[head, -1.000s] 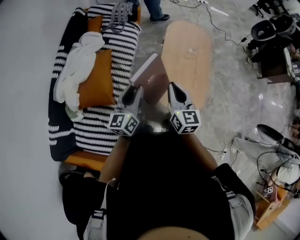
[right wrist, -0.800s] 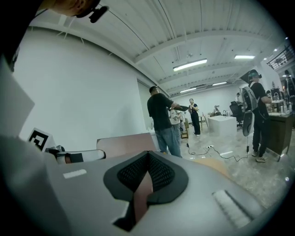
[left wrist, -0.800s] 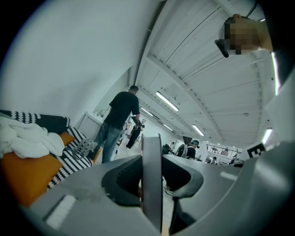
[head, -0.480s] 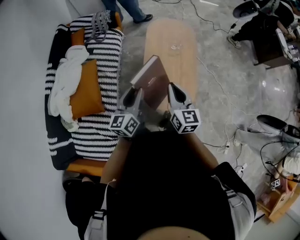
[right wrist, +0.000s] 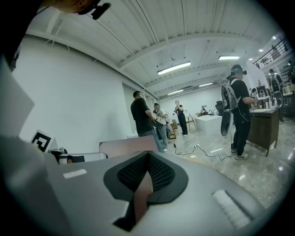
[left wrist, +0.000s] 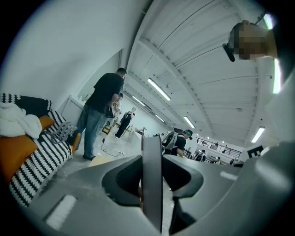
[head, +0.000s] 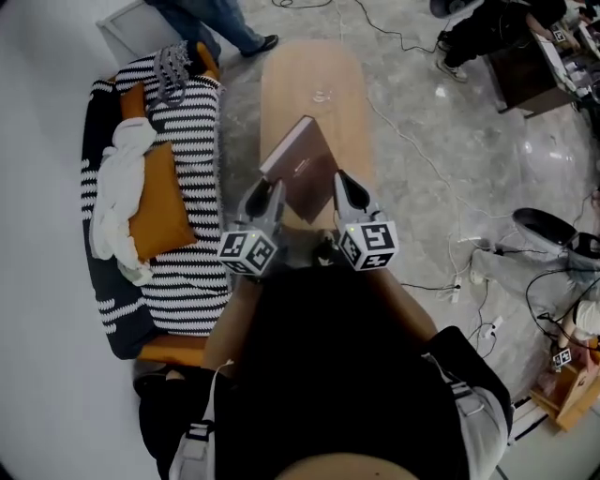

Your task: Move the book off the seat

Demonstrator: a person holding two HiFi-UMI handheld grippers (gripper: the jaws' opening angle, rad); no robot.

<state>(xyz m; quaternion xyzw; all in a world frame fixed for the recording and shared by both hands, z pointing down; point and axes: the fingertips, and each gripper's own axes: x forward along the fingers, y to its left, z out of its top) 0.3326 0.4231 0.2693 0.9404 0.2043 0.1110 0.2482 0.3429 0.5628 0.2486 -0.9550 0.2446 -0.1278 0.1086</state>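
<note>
1. While the person stands at the near end of the table [head: 314,84], both grippers are up in front of the body with the book [head: 302,159] between them.
2. The left gripper [head: 266,192] is clamped on the book. In the left gripper view the book's edge stands upright between the two jaws, and the pads press on it from either side.
3. The right gripper [head: 345,186] is also closed on the book. In the right gripper view its dimpled pads meet on a thin pinkish part of it, and the brown cover rises just beyond the jaws.
4. The book is off the seat, held up and tilted. In the head view its far corner points away from the person, and it lies over the near end of the table, right of the sofa [head: 192,131].
5. The sofa has a black-and-white striped cover. An orange cushion [head: 155,202] lies on it toward its left edge, with a white cloth [head: 112,202] draped beside and partly over the cushion.
6. A person's legs [head: 220,23] show past the far end of the sofa.
7. Cables trail over the floor [head: 422,141] right of the table.
</note>
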